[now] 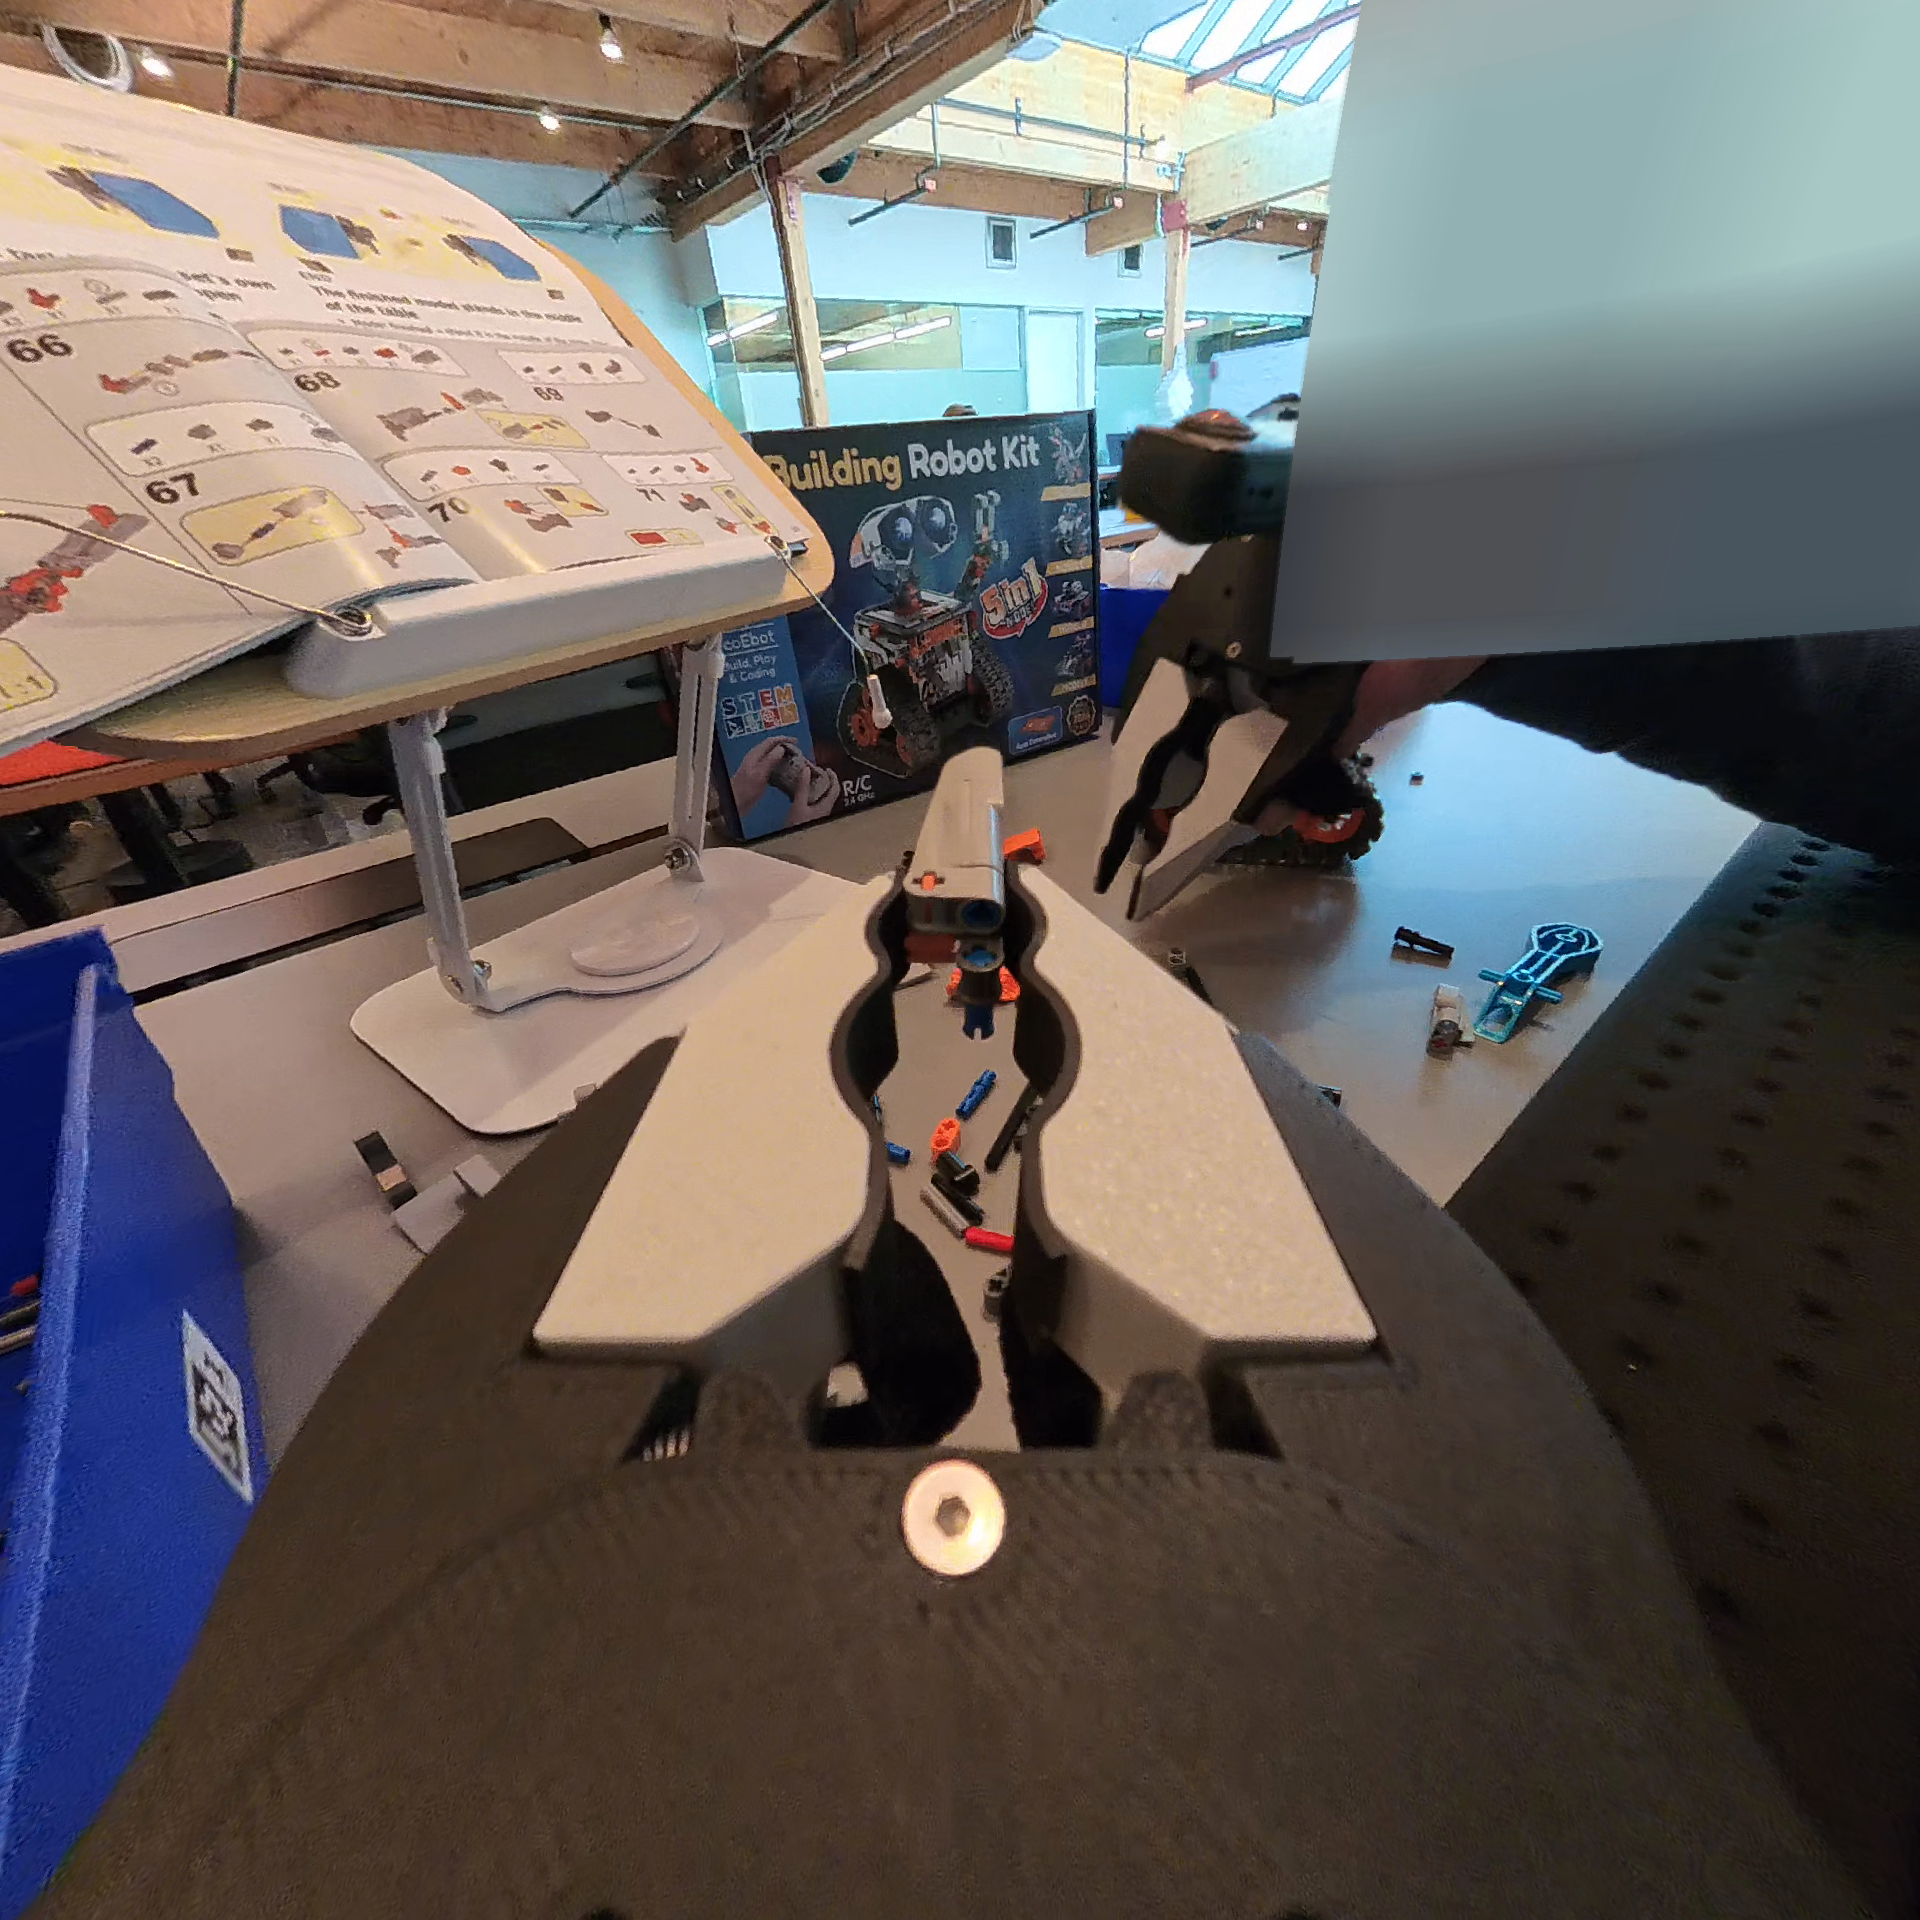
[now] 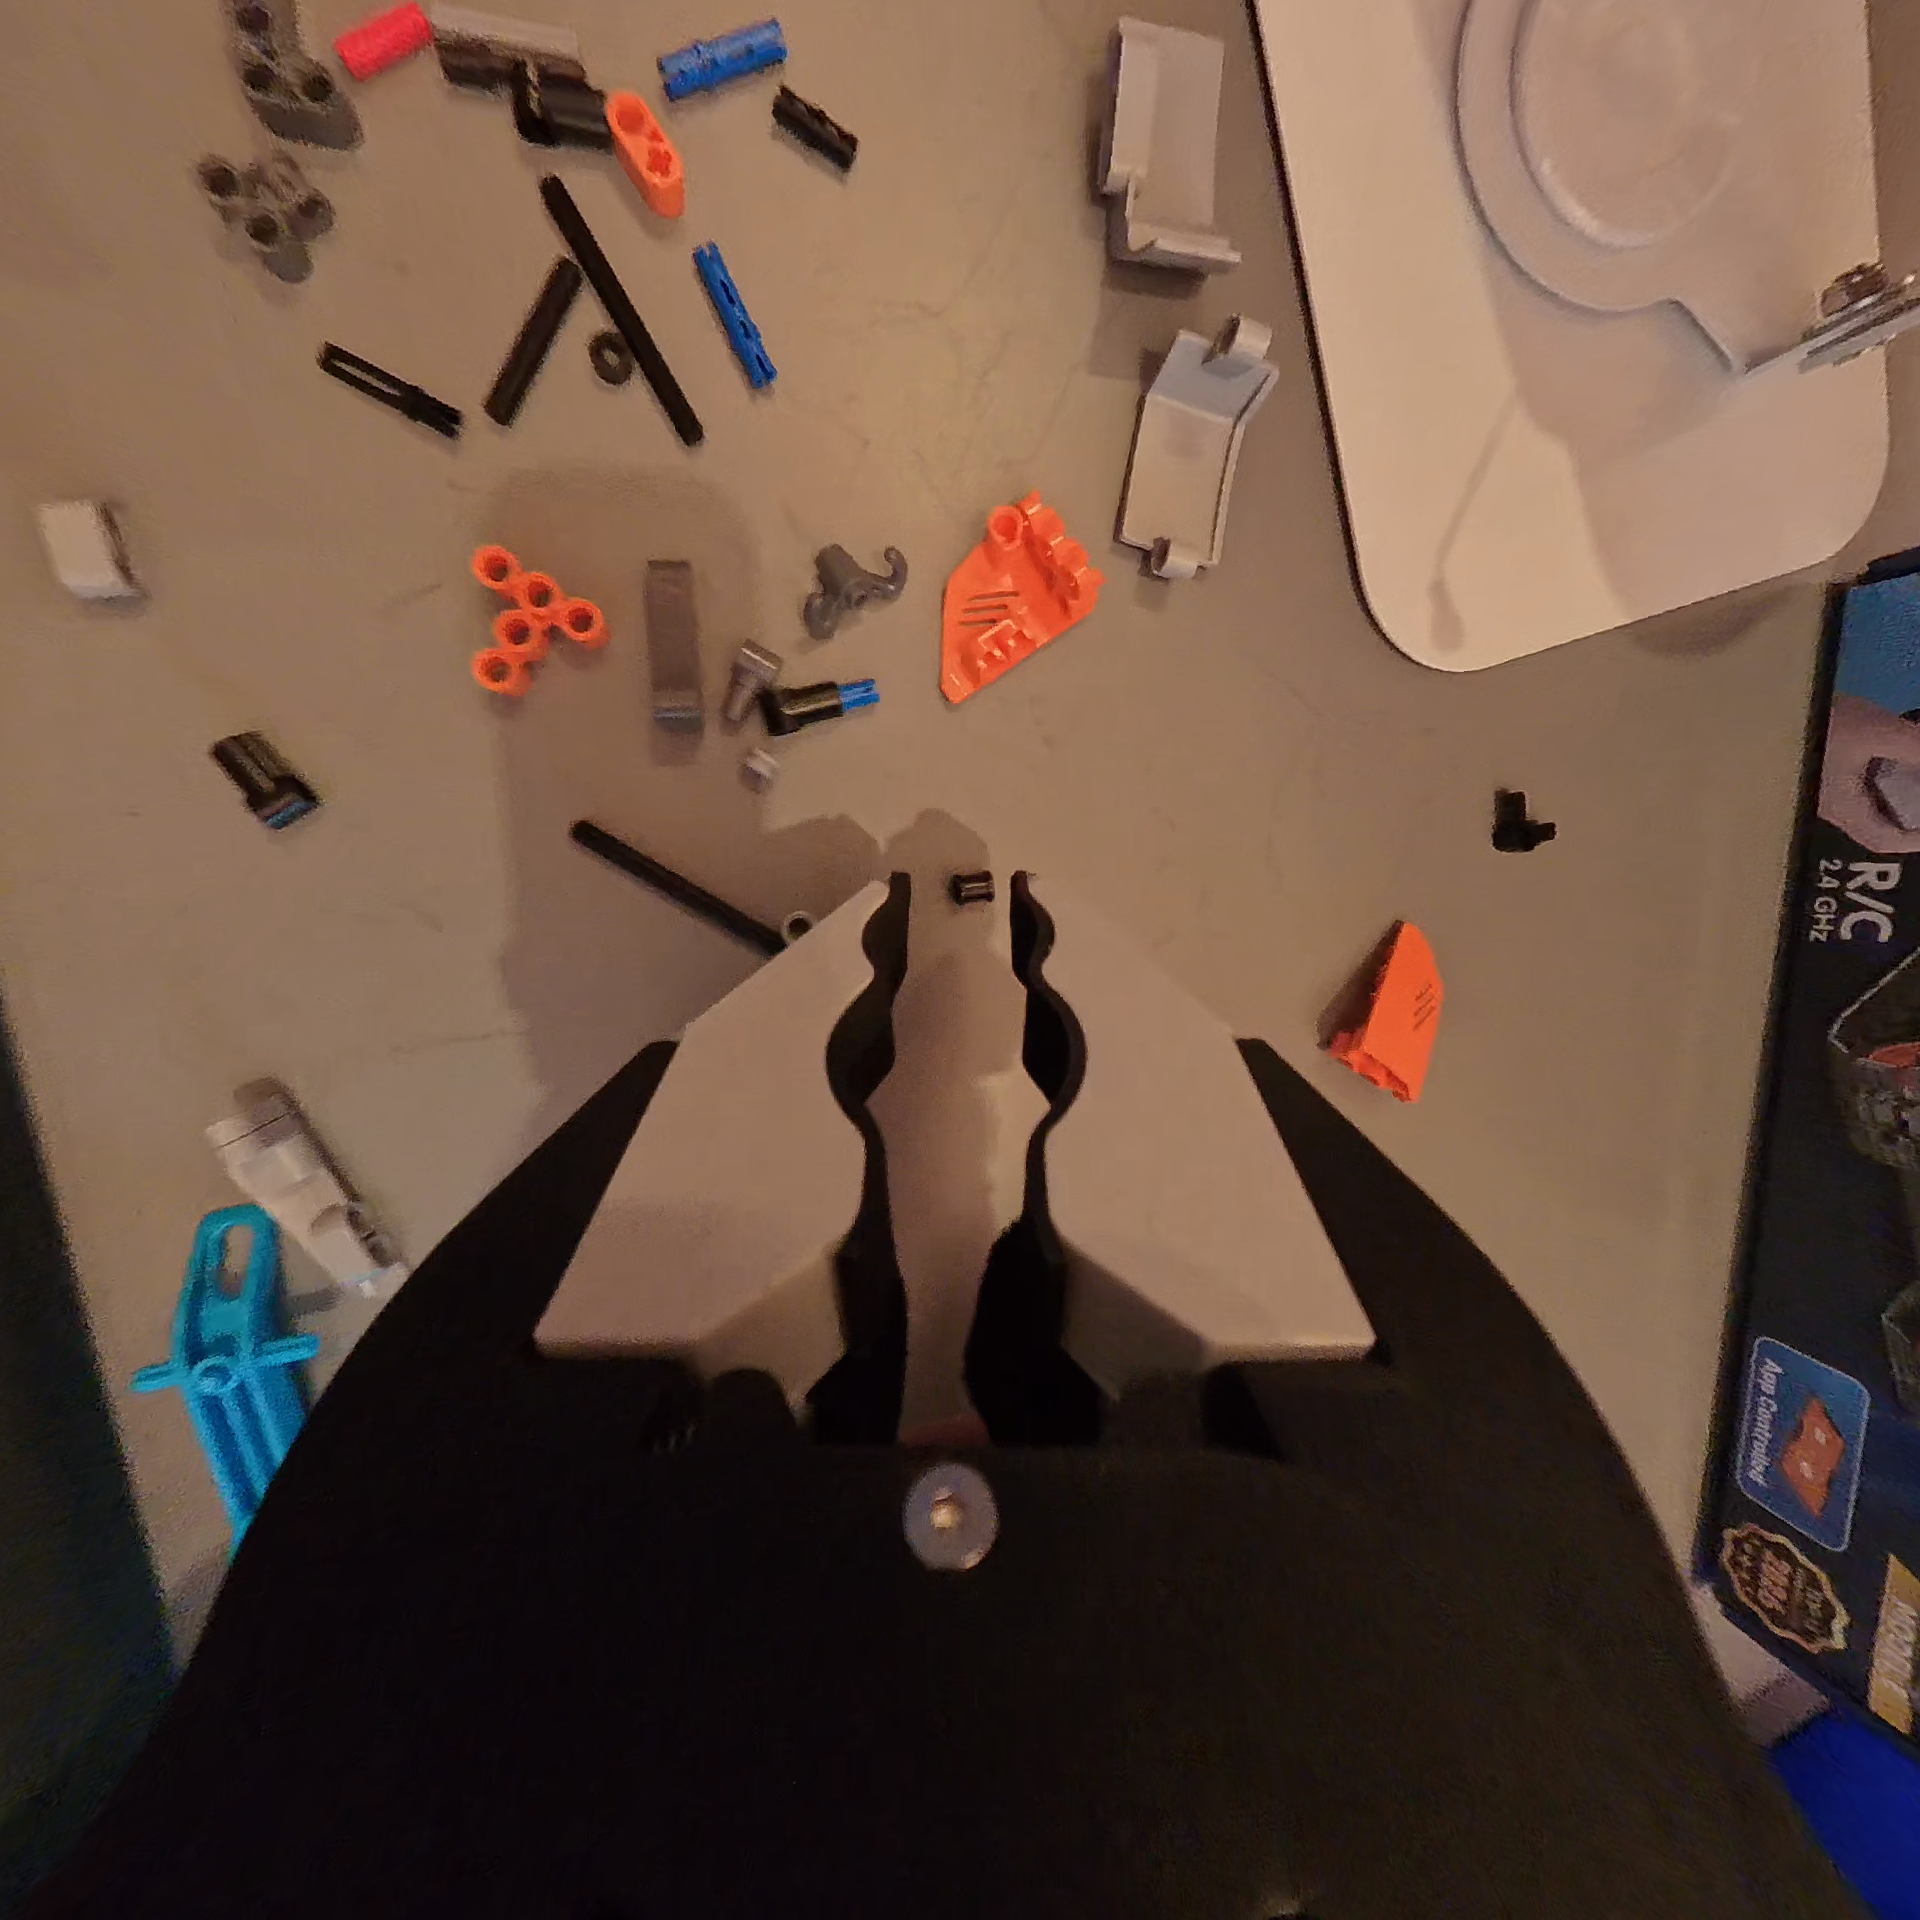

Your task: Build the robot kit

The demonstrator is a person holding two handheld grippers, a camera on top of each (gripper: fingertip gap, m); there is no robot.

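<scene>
1. Grey plastic block with orange and blue pins: clamped between the left gripper's fingertips, held up above the beige table.
2. Orange wedge-shaped panel: lies flat, near the right gripper.
3. Small black plastic bush: on the table between the right fingers, which stand apart; it appears to touch neither.

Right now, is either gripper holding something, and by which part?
The left gripper clamps a small grey assembly at its lower end. The right gripper is open over a small black piece, holding nothing.
</scene>
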